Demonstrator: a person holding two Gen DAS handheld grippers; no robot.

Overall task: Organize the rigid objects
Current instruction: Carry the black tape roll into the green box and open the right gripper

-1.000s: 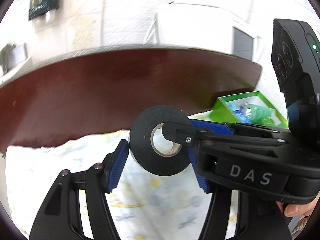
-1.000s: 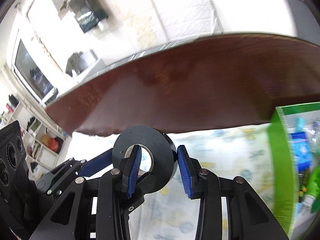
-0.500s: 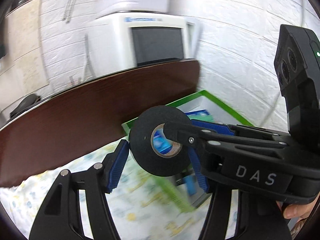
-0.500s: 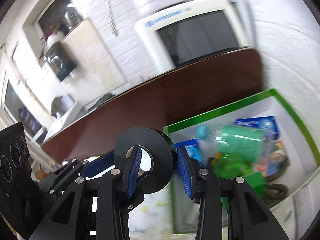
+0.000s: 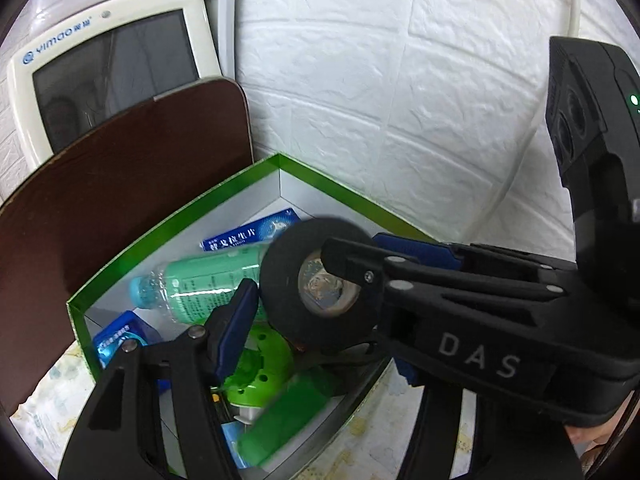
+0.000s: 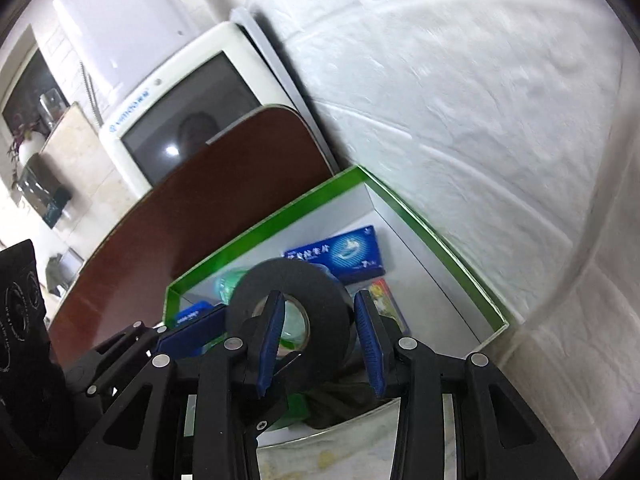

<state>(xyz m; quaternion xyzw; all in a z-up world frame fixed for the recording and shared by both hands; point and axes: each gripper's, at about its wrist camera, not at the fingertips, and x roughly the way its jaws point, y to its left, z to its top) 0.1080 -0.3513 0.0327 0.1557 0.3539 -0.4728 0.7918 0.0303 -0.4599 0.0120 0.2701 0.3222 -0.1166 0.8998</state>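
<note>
The left wrist view looks straight down into the green-rimmed box and shows its load: a green bottle lying on its side, a blue carton against the far wall, a second blue pack in the near corner and a bright green round piece lower down. The right wrist view shows only the blue carton and a small colourful pack clearly, but takes in more of the room: a white monitor behind a dark brown board. The black tape roll hangs over the box, above its contents. The right gripper clamps the roll through its wall, one blue pad inside the core, the other on the outer rim. The left gripper stands half open around the same roll; its near pad sits just beside the rim, and whether the far pad presses cannot be told, since the right gripper's arm covers it. Items low in the box are blurred or hidden behind the fingers.
</note>
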